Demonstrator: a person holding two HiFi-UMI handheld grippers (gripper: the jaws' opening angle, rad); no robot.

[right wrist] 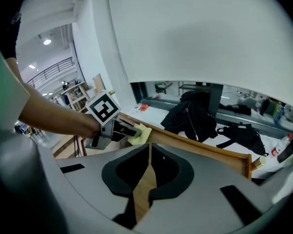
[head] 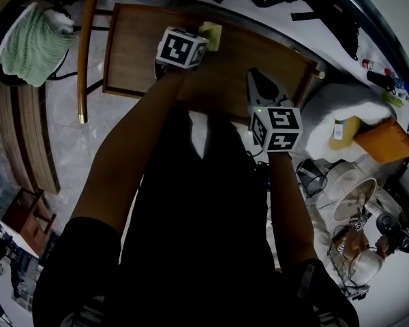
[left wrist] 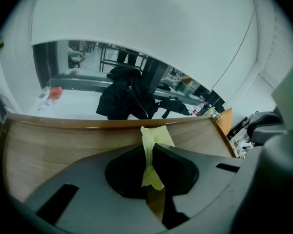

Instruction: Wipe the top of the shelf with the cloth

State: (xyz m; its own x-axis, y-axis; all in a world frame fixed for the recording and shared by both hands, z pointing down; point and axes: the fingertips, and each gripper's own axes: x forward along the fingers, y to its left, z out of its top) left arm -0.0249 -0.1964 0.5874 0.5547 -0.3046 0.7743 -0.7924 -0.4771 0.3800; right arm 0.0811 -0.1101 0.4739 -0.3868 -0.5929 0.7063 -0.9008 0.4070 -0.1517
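Left gripper (left wrist: pixel 153 149): jaws clamped on the yellow cloth (left wrist: pixel 155 139). A thin folded strip runs down between the jaws and a wider flap sticks out past the tips. The cloth is over the top of the shelf (head: pixel 133 53), close to its far edge and about mid-width in the head view. It looks pressed onto the wood, but contact is not certain, since the marker cube (head: pixel 182 48) covers most of the gripper from above. The shelf top is brown wood with a raised lip along the far side and the right end. The person's left forearm (head: pixel 133 148) reaches forward over the shelf's near edge.

Right gripper (right wrist: pixel 149 147): jaws together, nothing between them, only wood grain visible through the slit behind the tips. It hovers over the right part of the shelf top, nearer the person than the left gripper and apart from the cloth. Its own view looks across the shelf at the left gripper and the cloth flap.

Past the shelf's far edge, a black jacket (left wrist: pixel 124 101) lies on the pale floor (left wrist: pixel 73 104). Left of the shelf in the head view, a green towel (head: pixel 33 43) is draped over a round dark object, type unclear.
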